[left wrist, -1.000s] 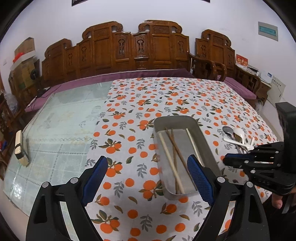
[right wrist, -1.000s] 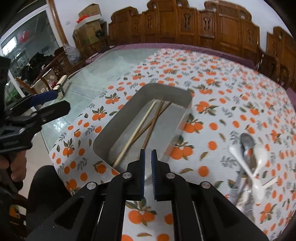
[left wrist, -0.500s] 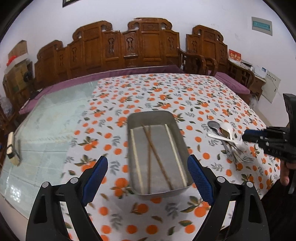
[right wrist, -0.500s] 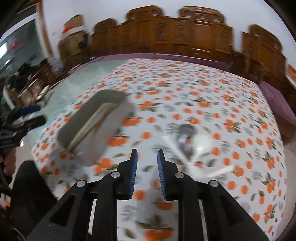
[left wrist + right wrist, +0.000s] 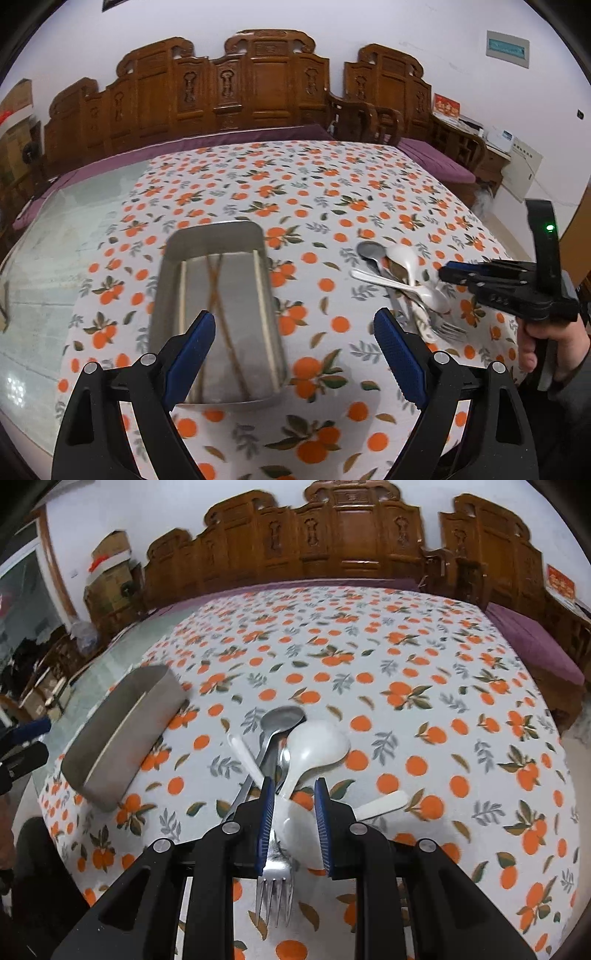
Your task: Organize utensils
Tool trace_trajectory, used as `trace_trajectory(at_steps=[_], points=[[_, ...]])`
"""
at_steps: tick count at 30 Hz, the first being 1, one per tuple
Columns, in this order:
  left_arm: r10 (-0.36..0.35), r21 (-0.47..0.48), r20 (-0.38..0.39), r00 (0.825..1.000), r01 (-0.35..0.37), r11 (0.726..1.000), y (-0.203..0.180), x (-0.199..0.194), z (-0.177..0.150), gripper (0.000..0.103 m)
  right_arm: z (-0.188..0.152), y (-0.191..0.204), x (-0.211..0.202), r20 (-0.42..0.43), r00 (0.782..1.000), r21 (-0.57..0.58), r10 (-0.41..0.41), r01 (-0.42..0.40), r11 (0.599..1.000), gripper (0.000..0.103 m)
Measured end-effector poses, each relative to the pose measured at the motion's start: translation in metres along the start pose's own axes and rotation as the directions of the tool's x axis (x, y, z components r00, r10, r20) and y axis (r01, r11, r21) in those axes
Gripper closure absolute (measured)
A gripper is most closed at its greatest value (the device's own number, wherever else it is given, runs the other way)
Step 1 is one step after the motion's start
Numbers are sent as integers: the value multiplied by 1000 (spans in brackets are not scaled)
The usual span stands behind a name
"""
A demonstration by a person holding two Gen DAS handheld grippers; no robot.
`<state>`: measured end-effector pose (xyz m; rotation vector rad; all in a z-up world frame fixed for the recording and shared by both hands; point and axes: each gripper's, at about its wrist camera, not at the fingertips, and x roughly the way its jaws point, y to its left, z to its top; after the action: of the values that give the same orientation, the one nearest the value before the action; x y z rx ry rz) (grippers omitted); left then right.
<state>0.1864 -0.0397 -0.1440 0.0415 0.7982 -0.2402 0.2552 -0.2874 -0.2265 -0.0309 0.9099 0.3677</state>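
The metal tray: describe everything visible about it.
The metal tray is a dull grey rectangular pan with rounded corners and upright walls, lying flat on the orange-print tablecloth, left of the pile of spoons and forks. Inside lie chopsticks: two pale ones along the long walls and two darker ones crossed in the middle. Nothing grips it; the open left gripper hovers over its near end.

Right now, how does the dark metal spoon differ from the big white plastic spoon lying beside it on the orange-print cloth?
The dark grey metal spoon has a small, dull bowl and a thin handle; the white plastic spoon has a much larger, pale, deep bowl and a thicker handle. The metal one lies left of the white one. Both lie in the same pile on the cloth, bowls pointing away, outside the metal tray.
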Motion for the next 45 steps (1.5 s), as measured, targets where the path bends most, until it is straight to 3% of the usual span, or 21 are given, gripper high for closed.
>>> trace_trajectory(at_steps=[7,10,18,20,31,45], points=[[-4,17,-26,1000,4,1000,-18,12,-7,19,-3,14,14,-47,999,-73,-5,1,997,77],[-2,25,-29,1000,3,1000,-24,14,-7,19,-7,18,20,-72,996,-110,-45,37,993,77],[2,26,-38,999,-1,1000,-30,16,-9,19,-8,19,21,-83,995,-127,-47,36,991,75],[6,29,-41,999,-5,1000,-31,17,-10,19,-9,21,24,-94,995,-135,-37,24,991,69],[16,40,-45,999,-14,999,-36,16,-12,19,-7,19,32,-121,991,-136,-63,46,990,69],[19,54,-55,998,-16,998,-43,19,-14,19,-2,8,23,-117,993,-60,3,-10,998,83]])
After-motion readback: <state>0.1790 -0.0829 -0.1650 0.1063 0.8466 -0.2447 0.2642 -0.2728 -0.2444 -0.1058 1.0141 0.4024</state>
